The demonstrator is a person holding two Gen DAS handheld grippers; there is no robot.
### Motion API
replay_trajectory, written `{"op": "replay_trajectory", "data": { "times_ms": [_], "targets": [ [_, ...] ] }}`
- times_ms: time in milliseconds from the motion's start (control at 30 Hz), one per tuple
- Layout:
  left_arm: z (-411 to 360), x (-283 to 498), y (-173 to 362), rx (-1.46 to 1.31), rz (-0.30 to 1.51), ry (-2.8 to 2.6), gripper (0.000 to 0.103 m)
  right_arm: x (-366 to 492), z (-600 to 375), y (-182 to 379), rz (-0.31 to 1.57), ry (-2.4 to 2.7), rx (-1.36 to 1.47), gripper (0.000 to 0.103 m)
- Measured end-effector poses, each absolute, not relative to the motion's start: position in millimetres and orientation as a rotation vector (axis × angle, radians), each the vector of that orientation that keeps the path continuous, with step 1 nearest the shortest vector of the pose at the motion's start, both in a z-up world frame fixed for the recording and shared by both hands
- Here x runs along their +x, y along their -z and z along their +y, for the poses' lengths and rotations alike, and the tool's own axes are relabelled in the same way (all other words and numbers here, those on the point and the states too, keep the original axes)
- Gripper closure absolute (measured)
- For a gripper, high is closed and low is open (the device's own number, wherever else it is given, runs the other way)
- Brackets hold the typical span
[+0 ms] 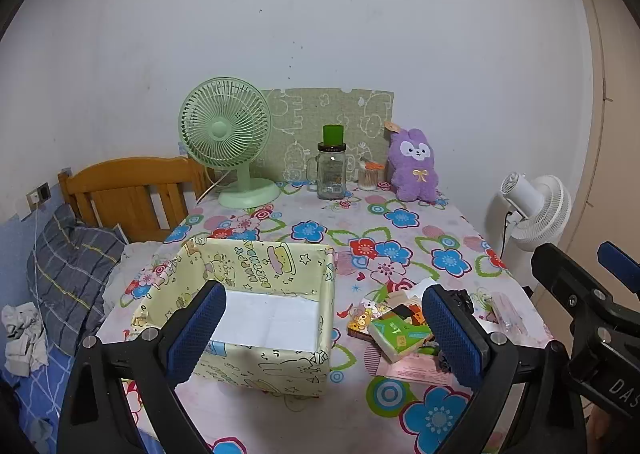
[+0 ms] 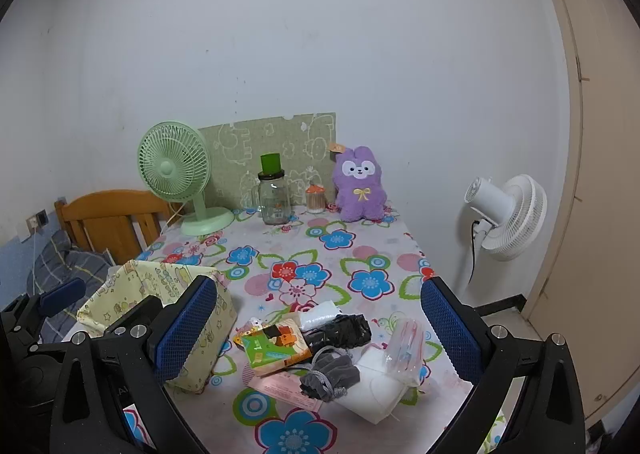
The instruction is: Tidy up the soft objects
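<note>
Nothing is packed yet: the left gripper [image 1: 320, 330] and right gripper [image 2: 320, 334] both hang spread wide and empty. The yellow storage box [image 1: 256, 310], printed "HAPPY BIRTHDAY", sits empty on the worktop [image 2: 360, 250]. Just right of the box lies the soft pile: green tissue pack [image 2: 276, 350], grey drawstring pouch [image 2: 330, 376]. Next, probably, reach down and pinch one.
</note>
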State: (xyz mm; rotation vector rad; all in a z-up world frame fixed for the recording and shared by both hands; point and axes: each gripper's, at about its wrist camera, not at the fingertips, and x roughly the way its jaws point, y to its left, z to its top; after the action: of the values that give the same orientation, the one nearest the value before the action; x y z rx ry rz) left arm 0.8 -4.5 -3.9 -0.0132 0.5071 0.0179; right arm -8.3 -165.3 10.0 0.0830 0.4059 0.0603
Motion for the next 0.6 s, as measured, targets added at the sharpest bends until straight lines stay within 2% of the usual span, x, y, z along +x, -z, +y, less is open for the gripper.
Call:
{"op": "replay_trajectory", "data": {
  "times_ms": [600],
  "targets": [
    [-5.0, 2.9, 7.0, -0.013, 0.515, -0.015, 0.004, -5.4, -162.4, -4.7, 0.411, -0.063, 0.079, 0.0]
  ]
}}
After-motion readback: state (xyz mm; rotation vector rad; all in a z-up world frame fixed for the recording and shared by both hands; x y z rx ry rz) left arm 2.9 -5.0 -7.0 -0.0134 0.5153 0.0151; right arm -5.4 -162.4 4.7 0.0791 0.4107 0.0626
